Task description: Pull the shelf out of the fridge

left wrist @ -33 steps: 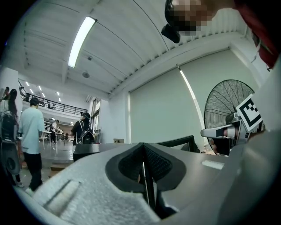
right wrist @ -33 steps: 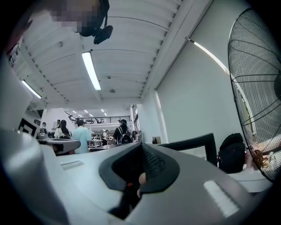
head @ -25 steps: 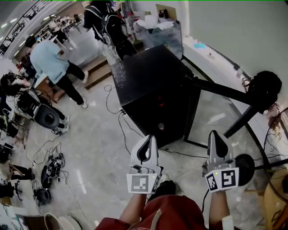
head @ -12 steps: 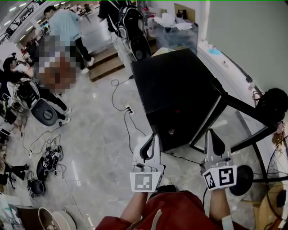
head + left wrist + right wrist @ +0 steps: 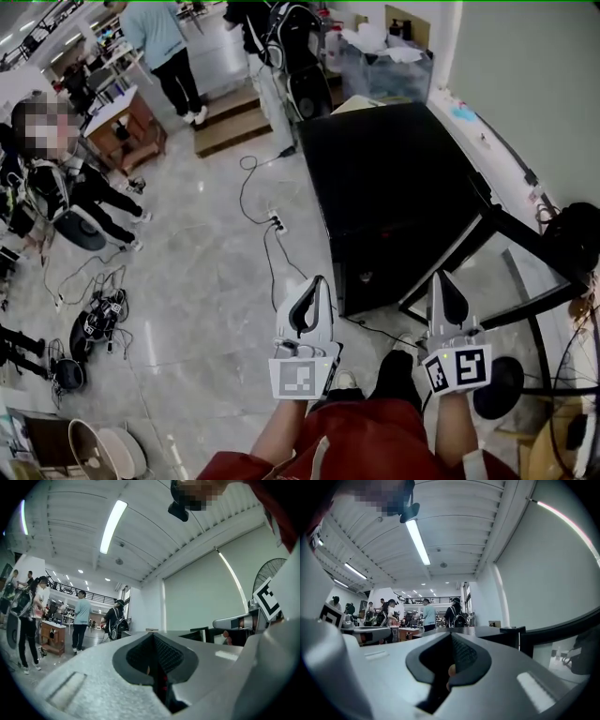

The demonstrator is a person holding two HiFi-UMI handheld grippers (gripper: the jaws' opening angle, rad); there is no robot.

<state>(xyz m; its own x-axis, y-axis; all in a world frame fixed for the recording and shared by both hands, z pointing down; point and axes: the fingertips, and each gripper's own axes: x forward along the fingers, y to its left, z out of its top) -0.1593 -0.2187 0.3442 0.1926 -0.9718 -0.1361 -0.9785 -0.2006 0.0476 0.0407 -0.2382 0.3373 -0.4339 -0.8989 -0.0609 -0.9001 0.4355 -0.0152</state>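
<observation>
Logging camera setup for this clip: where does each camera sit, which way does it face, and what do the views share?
Head view: on the person's head, looking steeply down at the floor and black fridge; shows forearms, left tool, right tool.
Left gripper view: on the left tool, about level along its shut jaws toward the person in light blue; right tool at right edge.
Right gripper view: on the right tool, level along its shut jaws; left tool at left edge.
Shared: all show that person.

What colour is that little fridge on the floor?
The fridge is black. It shows best in the head view.
</observation>
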